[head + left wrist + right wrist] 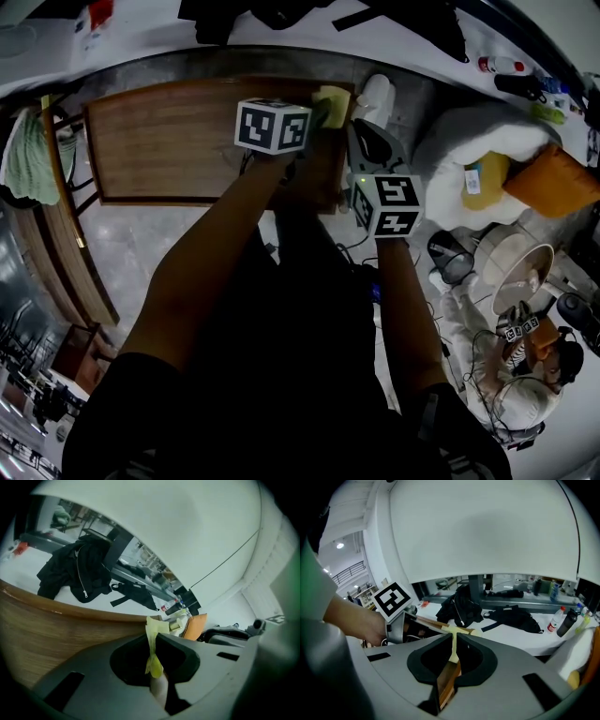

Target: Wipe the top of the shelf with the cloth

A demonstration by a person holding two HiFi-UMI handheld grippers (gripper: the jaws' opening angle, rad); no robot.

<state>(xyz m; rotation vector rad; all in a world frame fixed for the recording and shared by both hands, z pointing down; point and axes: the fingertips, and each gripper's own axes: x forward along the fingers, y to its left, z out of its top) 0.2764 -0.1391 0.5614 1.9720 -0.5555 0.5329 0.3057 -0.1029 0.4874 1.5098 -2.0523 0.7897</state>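
In the head view a pale yellow cloth (331, 97) lies at the far right corner of the brown wooden shelf top (169, 141). My left gripper (317, 114) reaches it from the left and is shut on it. My right gripper (351, 124) comes from the right, past the shelf's edge, and is also shut on the cloth. The left gripper view shows the cloth (152, 641) pinched upright between the jaws, over the shelf top (47, 630). In the right gripper view a thin strip of cloth (453, 644) sits between shut jaws above the shelf's edge (446, 681).
A white table (394, 37) with black jackets (281, 14) and bottles (502, 65) runs behind the shelf. A green cloth (28, 155) hangs on a rack at left. White bedding (469, 141), an orange cushion (553, 178) and a seated person (516, 375) are at right.
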